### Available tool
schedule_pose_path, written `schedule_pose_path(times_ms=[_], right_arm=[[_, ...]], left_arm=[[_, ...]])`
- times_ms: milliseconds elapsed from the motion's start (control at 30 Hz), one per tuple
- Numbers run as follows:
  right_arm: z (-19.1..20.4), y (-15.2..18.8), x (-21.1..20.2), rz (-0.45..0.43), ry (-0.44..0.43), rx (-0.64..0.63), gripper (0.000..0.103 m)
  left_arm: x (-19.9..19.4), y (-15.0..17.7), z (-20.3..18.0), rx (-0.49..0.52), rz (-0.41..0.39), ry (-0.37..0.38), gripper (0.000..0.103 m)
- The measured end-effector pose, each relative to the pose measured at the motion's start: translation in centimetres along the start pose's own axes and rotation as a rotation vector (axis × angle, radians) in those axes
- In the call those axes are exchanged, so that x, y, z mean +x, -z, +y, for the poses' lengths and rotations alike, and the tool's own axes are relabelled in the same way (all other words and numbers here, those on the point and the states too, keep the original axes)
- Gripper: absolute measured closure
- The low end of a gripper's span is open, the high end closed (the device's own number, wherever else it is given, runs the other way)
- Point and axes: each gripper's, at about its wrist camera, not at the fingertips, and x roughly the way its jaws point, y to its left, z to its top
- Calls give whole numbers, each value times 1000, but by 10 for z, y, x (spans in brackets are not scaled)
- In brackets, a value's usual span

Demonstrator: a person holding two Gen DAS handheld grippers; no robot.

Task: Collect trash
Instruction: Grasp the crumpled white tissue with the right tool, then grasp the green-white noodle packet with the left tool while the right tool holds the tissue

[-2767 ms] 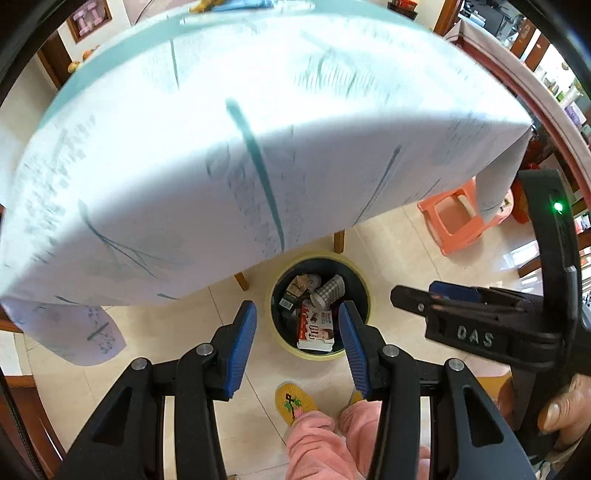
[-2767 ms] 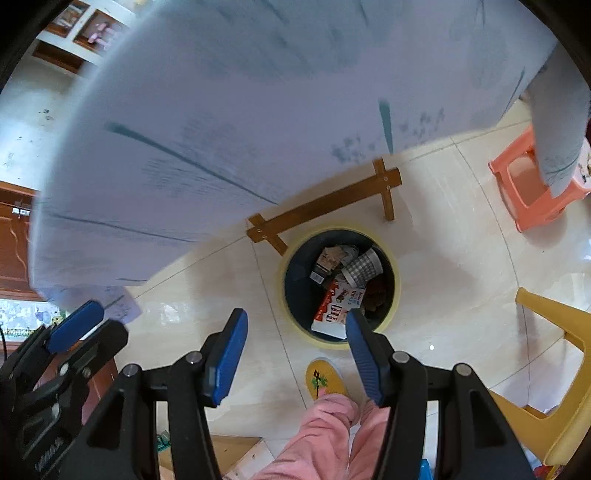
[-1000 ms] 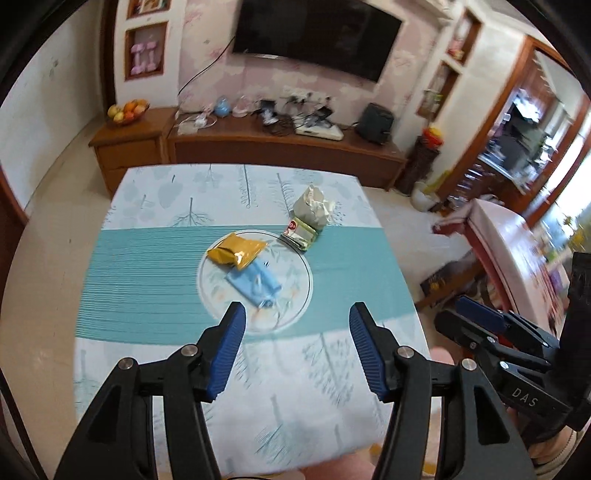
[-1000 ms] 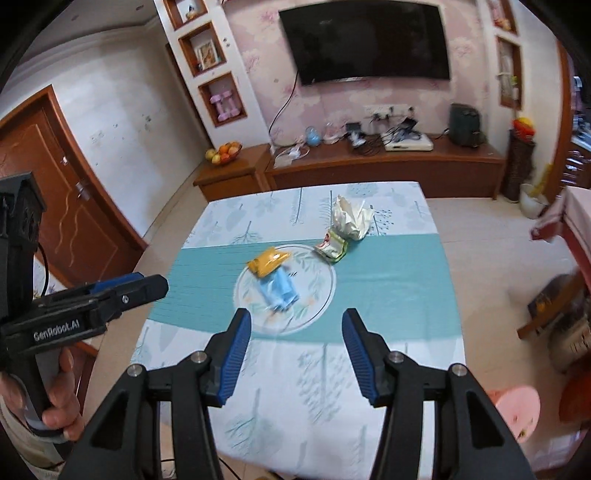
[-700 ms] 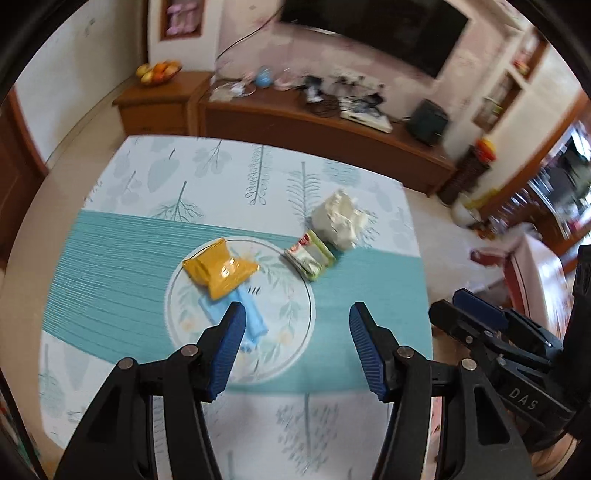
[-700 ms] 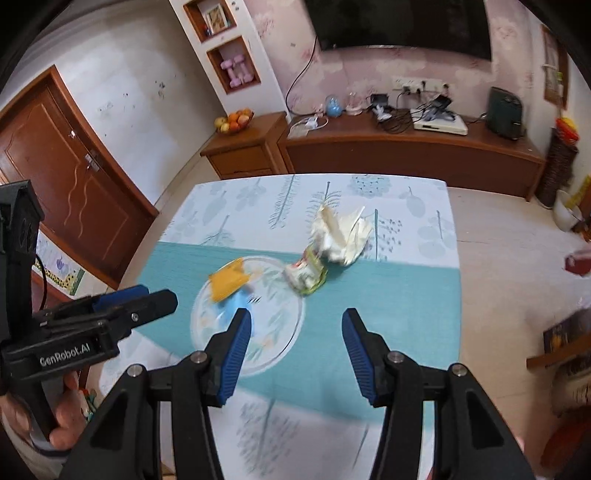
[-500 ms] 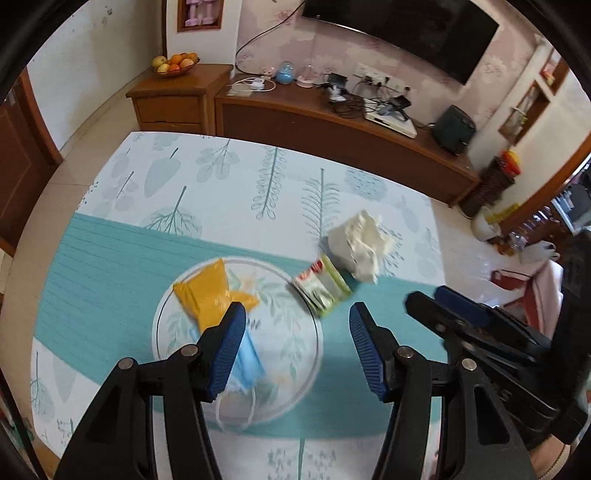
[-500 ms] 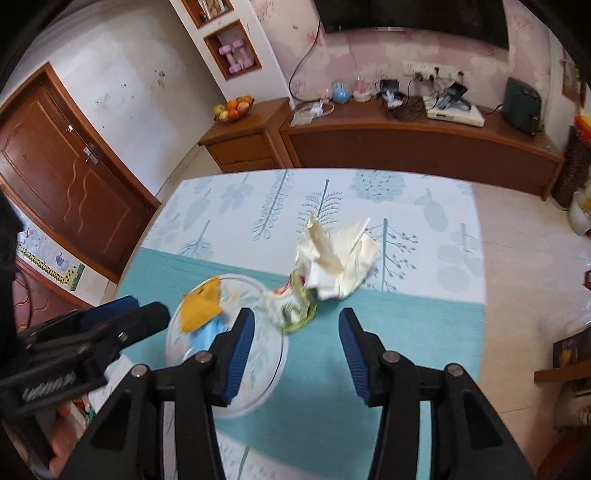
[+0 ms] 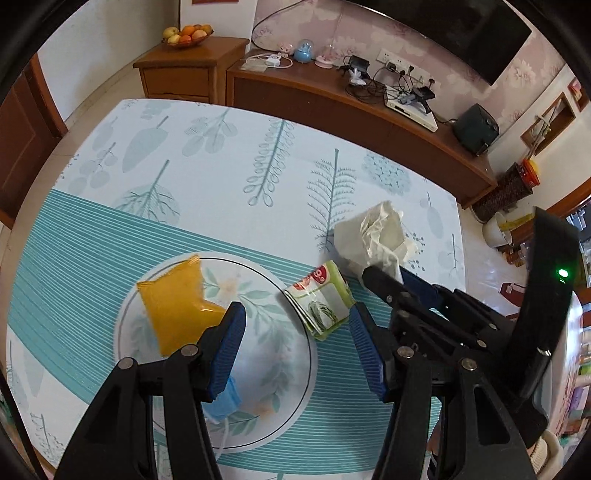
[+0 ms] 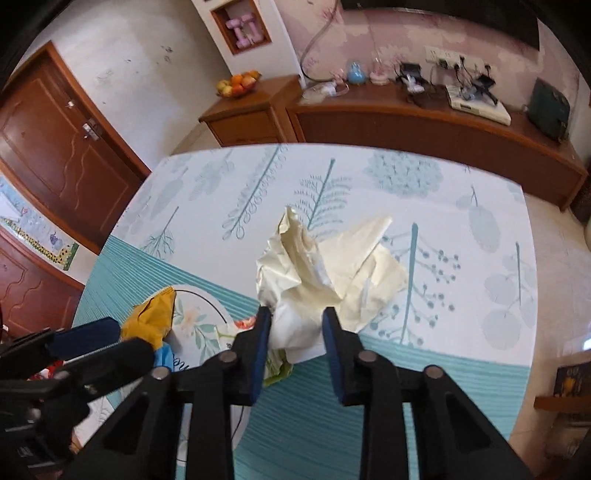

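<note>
A crumpled cream paper wrapper (image 10: 325,273) lies on the table; it also shows in the left wrist view (image 9: 376,236). My right gripper (image 10: 297,325) is half closed, its jaws on either side of the wrapper's near edge. A green and white packet (image 9: 319,301) lies beside the wrapper. A yellow packet (image 9: 177,302) and a blue face mask (image 9: 225,402) lie on the tablecloth's round motif. My left gripper (image 9: 295,325) is open and empty above the motif, between the yellow and green packets.
The table has a teal and white leaf-print cloth (image 9: 229,177). A wooden TV cabinet (image 9: 332,99) and a side cabinet with a fruit bowl (image 9: 188,35) stand behind it. A brown door (image 10: 62,155) is at the left.
Both grippers have moved forward and down towards the table. My right gripper has narrowed its jaws around the cream wrapper. My left gripper has stayed open.
</note>
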Motion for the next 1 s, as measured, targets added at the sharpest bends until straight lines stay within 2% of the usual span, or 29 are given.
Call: schedule_pose_path(times_ms=[233, 467, 733, 1000], right_arm=[[-34, 21, -20, -29, -6, 76, 86], [-57, 39, -35, -67, 12, 131, 87], [-65, 49, -38, -68, -4, 157, 87], [-67, 51, -39, -68, -12, 176, 87]], left_arm=[[24, -3, -14, -11, 53, 16, 46], [63, -15, -22, -81, 127, 3, 46], [100, -24, -26, -133, 185, -61, 46], [104, -17, -32, -124, 207, -64, 46]])
